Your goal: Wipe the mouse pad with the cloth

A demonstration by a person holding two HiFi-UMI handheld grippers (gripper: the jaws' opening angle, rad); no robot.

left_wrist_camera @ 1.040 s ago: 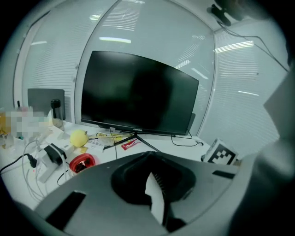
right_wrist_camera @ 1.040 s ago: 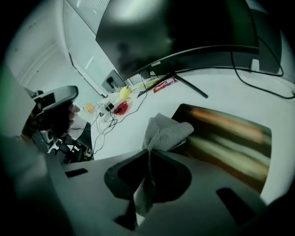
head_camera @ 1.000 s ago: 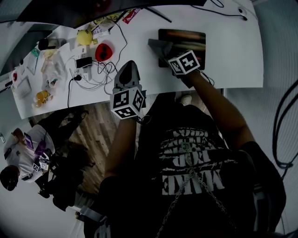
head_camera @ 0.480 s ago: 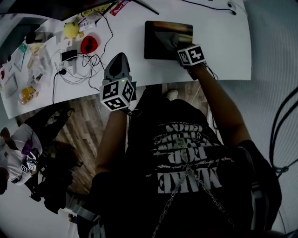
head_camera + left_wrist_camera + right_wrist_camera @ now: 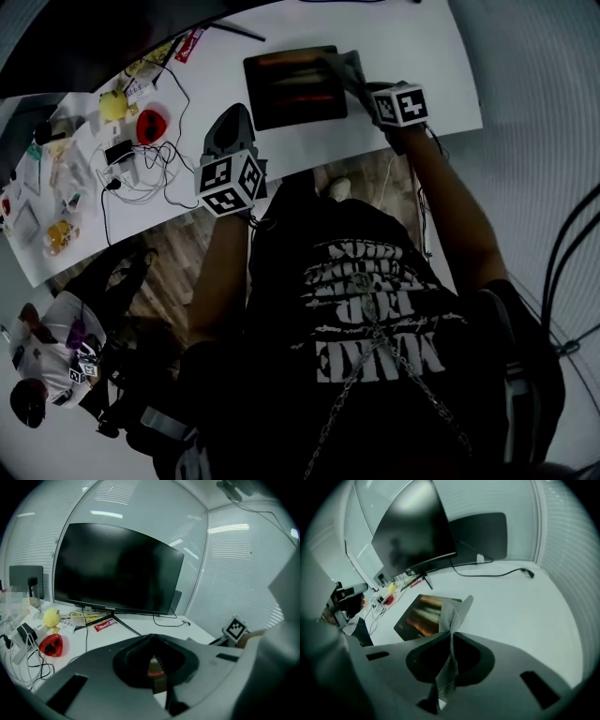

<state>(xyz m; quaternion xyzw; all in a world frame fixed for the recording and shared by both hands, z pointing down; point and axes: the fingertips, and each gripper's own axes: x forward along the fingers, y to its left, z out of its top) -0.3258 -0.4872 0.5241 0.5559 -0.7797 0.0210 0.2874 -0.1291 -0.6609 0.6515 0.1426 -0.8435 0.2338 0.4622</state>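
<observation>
Scene: white desk (image 5: 412, 47) seen from above, its left end cluttered with a tangle of white and black cables (image 5: 141, 169), a small red object (image 5: 150, 124) and a round yellow object (image 5: 114, 105). Wide black monitor (image 5: 117, 569) at the back.
Task's thing: dark rectangular mouse pad with orange streaks (image 5: 292, 89), flat near the desk's front edge, long axis running left to right across the head view.
Cloth: grey woven cloth (image 5: 451, 616), pinched into a narrow fold and trailing forward, free end at the pad's far right corner. Contact with the pad's surface not clear.
Right gripper (image 5: 364, 82): jaws almost together, clamped on the cloth, pointed steeply down at the pad's right edge.
Left gripper (image 5: 234, 114): jaws closed tip to tip with nothing between them, poised over the desk's front edge just off the pad's near left corner. Pad glimpsed through the hollow behind the tips.
Key relation: pad to the left of the right jaws in the head view, so probably a leftward sweep along the long axis. Right hand the nearer of the 2 to the working edge.
Step in hand: judged to be the turn of 1 pass, with the pad's whole width open to the left.
Risk: thin pad apt to slide on the smooth desk under a dragging cloth. Left gripper well placed to pin the corner if needed.
</observation>
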